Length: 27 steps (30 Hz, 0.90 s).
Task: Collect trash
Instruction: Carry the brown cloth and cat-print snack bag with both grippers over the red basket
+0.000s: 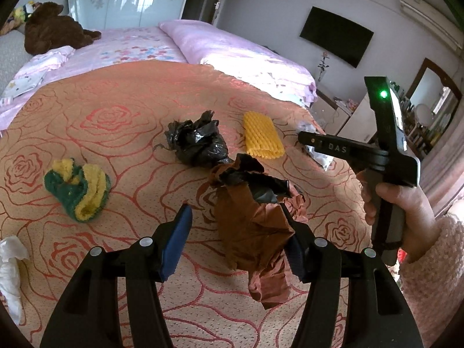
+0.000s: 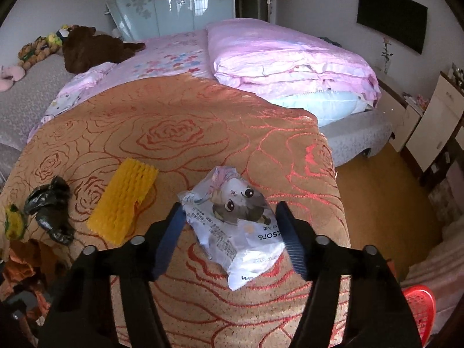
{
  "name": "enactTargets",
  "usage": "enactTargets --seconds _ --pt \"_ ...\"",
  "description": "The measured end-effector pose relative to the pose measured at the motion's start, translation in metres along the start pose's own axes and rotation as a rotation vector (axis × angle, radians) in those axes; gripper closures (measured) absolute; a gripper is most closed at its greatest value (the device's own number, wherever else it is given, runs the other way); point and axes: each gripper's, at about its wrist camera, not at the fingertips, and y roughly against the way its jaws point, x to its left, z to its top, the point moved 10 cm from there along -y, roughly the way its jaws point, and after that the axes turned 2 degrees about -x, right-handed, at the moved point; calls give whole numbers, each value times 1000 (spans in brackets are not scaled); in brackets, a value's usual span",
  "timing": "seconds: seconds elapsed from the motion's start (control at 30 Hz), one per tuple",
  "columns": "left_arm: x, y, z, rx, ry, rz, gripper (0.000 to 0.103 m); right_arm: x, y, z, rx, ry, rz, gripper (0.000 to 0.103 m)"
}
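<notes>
Trash wrapper (image 2: 232, 226) between the parted right tongs (image 2: 232, 232), near the bed's right edge.
Left tongs (image 1: 237, 240) gape around brown crumpled paper (image 1: 249, 226).

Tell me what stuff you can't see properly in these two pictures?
- Red basket: right wrist view, cut off by the picture's edge and the right hand-held gripper.
- White tissue: left wrist view, partly cut off at the left edge.
- Snack wrapper print: too small and upside down to read.
- Brown bag: its lower end hides behind the left hand-held gripper.
</notes>
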Motion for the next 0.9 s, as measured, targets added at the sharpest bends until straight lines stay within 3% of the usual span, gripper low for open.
enactTargets --seconds 0.4,0.47,0.6,0.83,0.9 --pt "-7 -2 0 17 18 -52 45 -3 30 -42 12 -48 -9 52" --pt "-11 -4 1 20 11 -50 38 -2 38 -51 13 -68 5 52" --pt "-22 -9 1 27 -16 -57 37 -2 53 -65 11 -107 23 53" --pt "-34 -16 -2 34 -54 -47 38 -6 78 -88 -12 -171 28 54" --pt "-34 -16 -4 36 -51 -47 46 -6 85 -96 -16 -180 29 54"
